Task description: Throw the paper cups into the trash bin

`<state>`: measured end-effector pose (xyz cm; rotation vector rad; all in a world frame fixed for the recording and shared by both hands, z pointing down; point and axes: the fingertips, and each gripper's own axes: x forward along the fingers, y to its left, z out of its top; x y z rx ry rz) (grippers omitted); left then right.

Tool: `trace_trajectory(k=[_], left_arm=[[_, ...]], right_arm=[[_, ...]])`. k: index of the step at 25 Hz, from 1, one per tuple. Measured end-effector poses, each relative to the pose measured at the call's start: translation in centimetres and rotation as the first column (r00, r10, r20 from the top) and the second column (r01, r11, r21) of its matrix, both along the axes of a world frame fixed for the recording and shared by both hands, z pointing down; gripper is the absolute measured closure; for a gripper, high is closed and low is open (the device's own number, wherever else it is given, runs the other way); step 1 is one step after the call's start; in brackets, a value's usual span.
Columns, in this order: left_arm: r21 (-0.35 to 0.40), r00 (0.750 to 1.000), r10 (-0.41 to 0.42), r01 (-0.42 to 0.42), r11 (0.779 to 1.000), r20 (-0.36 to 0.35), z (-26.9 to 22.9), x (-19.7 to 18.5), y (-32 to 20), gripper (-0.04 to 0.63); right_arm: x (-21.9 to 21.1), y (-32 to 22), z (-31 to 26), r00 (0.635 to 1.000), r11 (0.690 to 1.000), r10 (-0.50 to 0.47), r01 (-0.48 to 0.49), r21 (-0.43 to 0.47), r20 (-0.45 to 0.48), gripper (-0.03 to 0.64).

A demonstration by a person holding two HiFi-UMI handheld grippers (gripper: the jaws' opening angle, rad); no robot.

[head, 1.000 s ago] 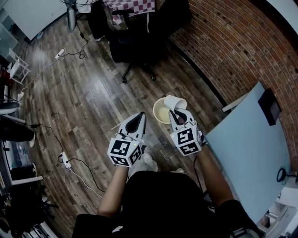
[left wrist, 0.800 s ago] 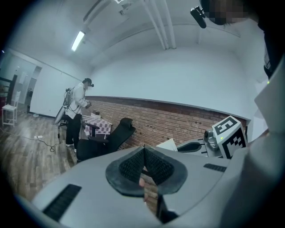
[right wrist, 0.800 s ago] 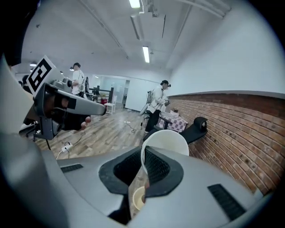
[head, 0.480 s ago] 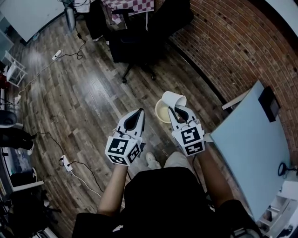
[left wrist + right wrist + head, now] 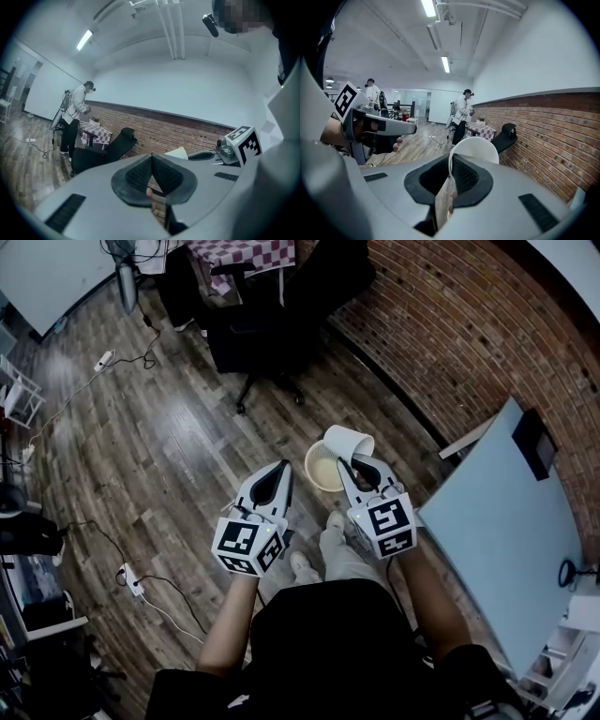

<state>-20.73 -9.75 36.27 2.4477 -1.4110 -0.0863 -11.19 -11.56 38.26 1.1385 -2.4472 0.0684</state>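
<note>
- Since 1 second ago, the person's leg (image 5: 339, 554) has stepped forward between the 2 grippers, and the floor (image 5: 169, 446) has slid a little under them. Both grippers sit at nearly the same places in the head view as before.
- The right gripper (image 5: 356, 465) has its jaws clamped on the thin wall of the cup (image 5: 349, 443). The right gripper view shows the cup's rim running down between the 2 pads.
- The white cup is held off the floor, past the jaw tips. In the head view it overlaps the far right edge of the bin (image 5: 319, 470).
- The bin is round and cream, and it stands on the wood floor just ahead of the leg.
- The left gripper (image 5: 279, 472) is level with the right one and just beside it. Its jaws are together with nothing between them, as the left gripper view shows.
- A black chair (image 5: 272, 329) stands farther off, near the brick wall (image 5: 450, 343).
- A pale blue table (image 5: 502, 540) lies at the person's right.
- In the right gripper view, 2 more people stand far down the room.
</note>
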Motion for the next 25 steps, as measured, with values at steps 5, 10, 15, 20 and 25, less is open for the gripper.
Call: trace_trajectory(k=[5,10,15,20,25], left_arm=[[0.0,1.0,0.002,-0.002,1.0,0.022,0.1,0.9,-1.0,0.592],[-0.011,0.999,0.008,-0.008,1.0,0.047,0.7,2.6,-2.6,0.592],[0.007,0.997,0.029,-0.029,1.0,0.066,0.0,5.0,-4.5,0.592],[0.008,0.996,0.038,-0.038,0.999,0.086,-0.1,6.8,-6.8,0.592],[0.004,0.995,0.03,-0.03,1.0,0.098,-0.1,7.6,-9.6,0.592]], right_arm=[[1.6,-1.3,0.6,1.0,1.0,0.029,-0.029,-0.001,0.009,0.595],[3.5,-2.8,1.6,0.999,0.999,0.049,-0.049,-0.014,0.014,0.595],[5.2,-4.8,1.5,0.997,0.998,0.061,-0.061,-0.016,0.045,0.595],[6.7,-7.4,1.2,0.995,0.998,0.065,-0.064,-0.016,0.076,0.595],[7.6,-10.4,1.4,0.994,0.998,0.058,-0.057,-0.021,0.089,0.595]])
